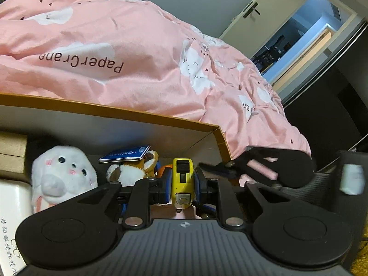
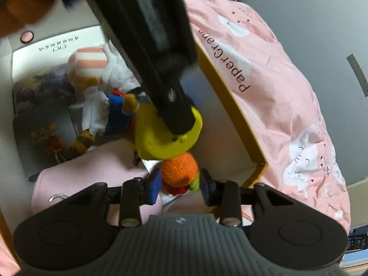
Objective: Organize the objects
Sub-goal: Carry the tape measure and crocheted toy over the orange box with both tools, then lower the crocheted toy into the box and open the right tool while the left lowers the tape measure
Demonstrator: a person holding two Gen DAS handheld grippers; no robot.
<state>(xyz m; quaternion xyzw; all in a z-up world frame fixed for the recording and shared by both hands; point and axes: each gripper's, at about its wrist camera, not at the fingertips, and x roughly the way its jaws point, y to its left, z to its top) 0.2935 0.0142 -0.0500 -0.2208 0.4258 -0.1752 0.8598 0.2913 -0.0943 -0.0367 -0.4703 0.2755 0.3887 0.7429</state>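
Note:
My left gripper (image 1: 182, 185) is shut on a yellow tape measure (image 1: 182, 172), its blue pads pressing on both sides, over an open cardboard box (image 1: 138, 112). In the right wrist view the same tape measure (image 2: 161, 138) hangs under a black finger (image 2: 177, 112) of the left gripper. Just below it an orange knitted toy (image 2: 179, 169) with red and green bits lies between the blue pads of my right gripper (image 2: 180, 184). Those jaws stand open, with a sliver of space on the right side. A blurred finger (image 1: 220, 169) of the right gripper shows at the box's corner.
Inside the box (image 2: 230, 92) lie a white plush (image 1: 62, 172), a brown plush (image 1: 133, 170) with a blue tag (image 1: 126, 155), a doll in blue and white (image 2: 110, 115), a pink-striped plush (image 2: 89, 59), pink cloth (image 2: 92, 172) and a black booklet (image 2: 43, 133). A pink duvet (image 1: 115, 57) is behind.

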